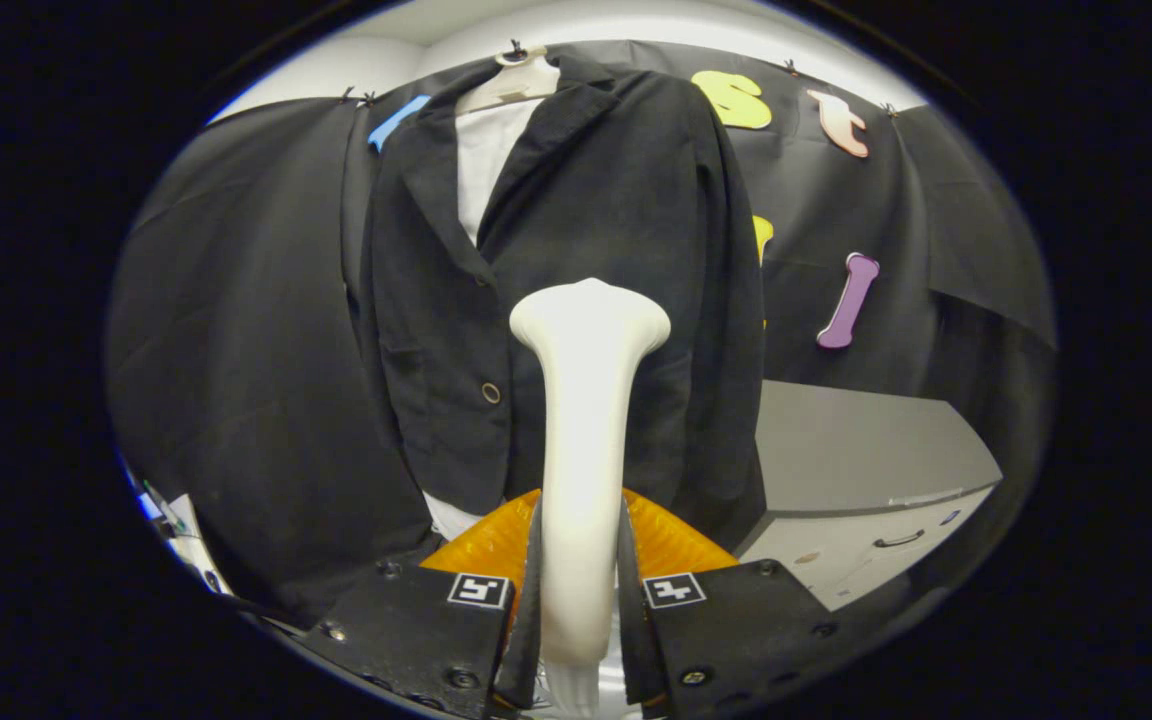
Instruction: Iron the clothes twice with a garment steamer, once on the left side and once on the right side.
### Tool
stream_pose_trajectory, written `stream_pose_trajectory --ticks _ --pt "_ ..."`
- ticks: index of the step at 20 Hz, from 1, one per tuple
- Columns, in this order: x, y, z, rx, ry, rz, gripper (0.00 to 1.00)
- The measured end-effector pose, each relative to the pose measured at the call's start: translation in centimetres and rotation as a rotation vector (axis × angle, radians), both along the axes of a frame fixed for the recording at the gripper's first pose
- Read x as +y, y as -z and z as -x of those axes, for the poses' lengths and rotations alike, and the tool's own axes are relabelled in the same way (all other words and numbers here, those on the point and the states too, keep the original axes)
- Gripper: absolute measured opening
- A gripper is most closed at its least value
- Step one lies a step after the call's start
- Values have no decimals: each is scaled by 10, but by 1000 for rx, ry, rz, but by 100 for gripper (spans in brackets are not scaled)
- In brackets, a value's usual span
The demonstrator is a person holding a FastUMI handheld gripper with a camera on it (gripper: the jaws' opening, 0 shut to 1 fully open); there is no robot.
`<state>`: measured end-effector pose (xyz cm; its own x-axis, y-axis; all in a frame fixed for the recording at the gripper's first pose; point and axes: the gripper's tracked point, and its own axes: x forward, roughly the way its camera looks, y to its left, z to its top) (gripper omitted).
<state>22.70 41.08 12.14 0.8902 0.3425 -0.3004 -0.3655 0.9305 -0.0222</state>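
A black jacket (576,230) hangs on a white hanger (511,80) over a white shirt (484,160), straight ahead of me against the booth wall. My gripper (581,570) is shut on the white garment steamer (586,420), both fingers pressing its handle. The steamer stands upright between the fingers, and its wide head (591,315) sits in front of the jacket's right front panel, about level with the lower chest. I cannot tell whether the head touches the cloth. A brass button (491,393) shows just left of the steamer.
A grey cabinet (866,470) with a drawer handle (898,541) stands to the right of the jacket, low down. An orange ribbed object (671,540) lies just beyond the fingers under the jacket's hem. Black cloth hangs behind and to the left.
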Motion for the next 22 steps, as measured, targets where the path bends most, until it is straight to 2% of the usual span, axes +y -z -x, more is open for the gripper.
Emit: stream_pose_trajectory --ticks 17,22 --pt "2 102 4 195 -8 62 36" --pt "-1 109 7 209 3 58 36"
